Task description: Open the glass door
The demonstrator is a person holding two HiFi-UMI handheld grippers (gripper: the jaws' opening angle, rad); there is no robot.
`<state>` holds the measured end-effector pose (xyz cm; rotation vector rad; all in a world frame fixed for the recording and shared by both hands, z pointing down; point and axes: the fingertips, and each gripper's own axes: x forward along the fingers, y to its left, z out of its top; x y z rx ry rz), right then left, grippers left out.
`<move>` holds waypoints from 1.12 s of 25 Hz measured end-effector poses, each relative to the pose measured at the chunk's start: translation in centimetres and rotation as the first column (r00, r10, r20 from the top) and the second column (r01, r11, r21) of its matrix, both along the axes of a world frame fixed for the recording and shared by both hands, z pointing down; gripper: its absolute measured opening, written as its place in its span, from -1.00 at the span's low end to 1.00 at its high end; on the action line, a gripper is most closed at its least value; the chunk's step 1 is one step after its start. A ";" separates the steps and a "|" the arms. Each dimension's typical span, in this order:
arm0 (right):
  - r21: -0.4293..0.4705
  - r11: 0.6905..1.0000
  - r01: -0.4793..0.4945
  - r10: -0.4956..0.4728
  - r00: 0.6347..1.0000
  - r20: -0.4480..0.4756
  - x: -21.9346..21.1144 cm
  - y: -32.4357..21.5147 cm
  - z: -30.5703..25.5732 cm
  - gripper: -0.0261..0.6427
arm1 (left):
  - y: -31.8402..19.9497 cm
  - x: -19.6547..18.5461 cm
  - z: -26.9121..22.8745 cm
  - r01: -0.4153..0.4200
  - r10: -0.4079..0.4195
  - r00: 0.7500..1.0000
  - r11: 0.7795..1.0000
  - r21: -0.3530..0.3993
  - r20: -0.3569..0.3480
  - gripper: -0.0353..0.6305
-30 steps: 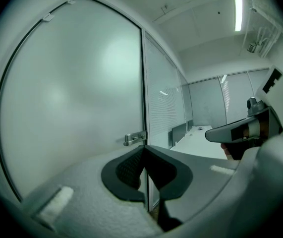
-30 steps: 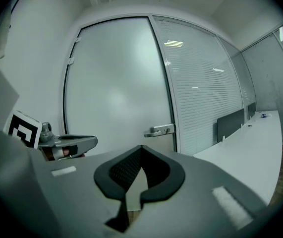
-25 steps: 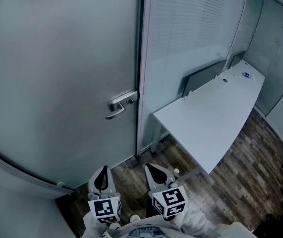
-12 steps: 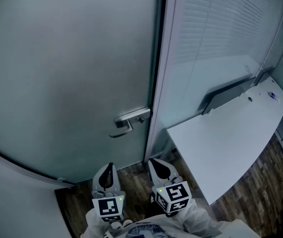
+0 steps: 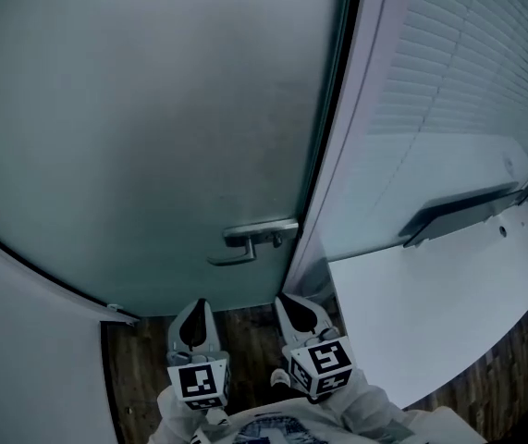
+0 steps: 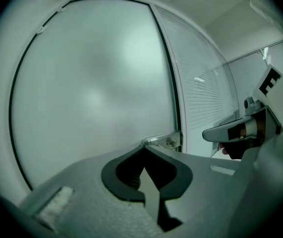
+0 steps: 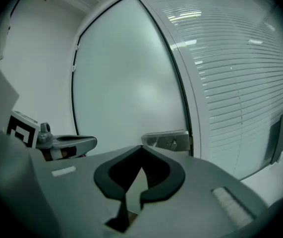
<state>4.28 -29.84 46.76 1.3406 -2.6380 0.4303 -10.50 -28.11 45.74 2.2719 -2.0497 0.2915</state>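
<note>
The frosted glass door [image 5: 153, 128] fills the left and middle of the head view. Its metal lever handle [image 5: 254, 240] sits at the door's right edge, beside the dark frame. My left gripper [image 5: 197, 311] and right gripper [image 5: 293, 305] are side by side low in that view, pointing at the door, short of the handle and apart from it. Both are shut with nothing between the jaws. In the left gripper view the handle [image 6: 162, 141] shows just past the shut left gripper [image 6: 143, 150]. The right gripper view has the handle plate [image 7: 168, 140] just beyond the right gripper [image 7: 142, 150].
A white table [image 5: 448, 313] stands at the right, close to my right gripper. Behind it is a glass partition with blinds [image 5: 467, 91]. A white wall [image 5: 23, 340] borders the door on the left. Wooden floor [image 5: 245, 336] lies below the grippers.
In the head view the door and its handle have come closer and shifted right and down. Both grippers have moved toward the door, still shut.
</note>
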 end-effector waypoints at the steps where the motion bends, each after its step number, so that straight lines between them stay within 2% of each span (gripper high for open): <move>1: -0.003 1.000 0.014 -0.014 1.000 0.002 0.3 -0.2 0.1 -0.91 | 0.1 0.4 0.1 0.012 -0.012 1.000 1.000 -0.004 -0.002 -0.88; 9: -0.019 0.998 0.054 -0.053 0.998 0.023 1.9 -0.8 0.4 -0.91 | 0.0 2.8 0.1 0.034 -0.033 0.999 0.999 -0.020 0.018 -0.88; 11: -0.022 0.998 0.052 -0.051 0.998 0.026 2.0 -0.7 0.4 -0.91 | 0.0 2.8 0.3 0.031 -0.030 0.997 0.999 -0.023 0.071 -0.88; 13: -0.024 0.999 0.048 -0.047 0.998 0.030 2.0 -0.7 0.5 -0.91 | -0.3 2.6 0.6 0.023 -0.019 0.987 1.000 -0.021 0.161 -0.88; 15: -0.027 0.999 0.043 -0.042 0.999 0.035 2.0 -0.5 0.5 -0.91 | -0.8 2.6 1.8 -0.005 0.020 0.970 0.998 -0.060 0.241 -0.88; 17: -0.031 0.999 0.035 -0.034 0.999 0.037 2.1 -0.2 0.6 -0.91 | -1.4 3.1 4.0 -0.053 0.097 0.944 0.988 -0.145 0.315 -0.33; 19: -0.029 0.999 0.018 -0.017 0.999 0.036 2.5 -0.1 0.5 -0.91 | -2.0 3.4 5.6 -0.080 0.157 0.896 0.977 -0.196 0.416 -0.13; 20: -0.028 1.000 0.008 -0.007 0.999 0.037 2.7 0.0 0.3 -0.91 | -2.4 3.5 5.9 -0.086 0.176 0.858 0.976 -0.202 0.482 -0.09; 22: -0.025 1.000 -0.009 0.010 0.999 0.040 3.1 0.1 -0.4 -0.90 | -3.3 3.4 6.2 -0.097 0.201 0.755 0.976 -0.196 0.625 -0.01; 24: -0.022 0.999 -0.024 0.025 0.999 0.039 3.5 0.5 -0.7 -0.90 | -4.4 3.4 6.8 -0.111 0.217 0.648 0.975 -0.191 0.730 0.00; 26: -0.021 0.999 -0.047 0.048 0.998 0.037 4.3 0.6 -0.5 -0.91 | -5.6 3.4 7.4 -0.119 0.229 0.566 0.973 -0.197 0.792 0.01; 28: -0.024 0.997 -0.076 0.077 0.996 0.034 5.2 0.6 -0.4 -0.91 | -7.0 3.5 7.7 -0.126 0.229 0.498 0.973 -0.191 0.836 0.01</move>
